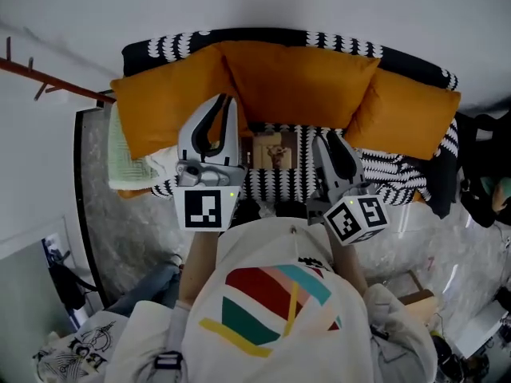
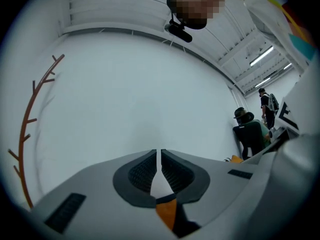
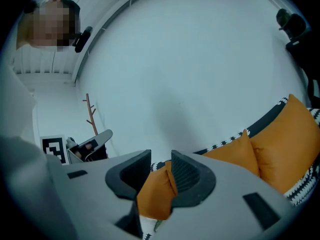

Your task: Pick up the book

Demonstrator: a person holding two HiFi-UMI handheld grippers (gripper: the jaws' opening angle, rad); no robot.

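There is one sofa (image 1: 271,183), and on it lie three orange cushions (image 1: 299,78), one pale green cloth (image 1: 128,162) and one book (image 1: 275,150). There are two tools, the left tool (image 1: 226,100) and the right tool (image 1: 329,139), and two marker cubes (image 1: 201,208), one to each tool. Beyond these there is one coat rack (image 1: 48,78), one tote bag (image 1: 80,345), one person holding the tools, and in the left gripper view two more people (image 2: 250,131) far off, one seated and one standing.
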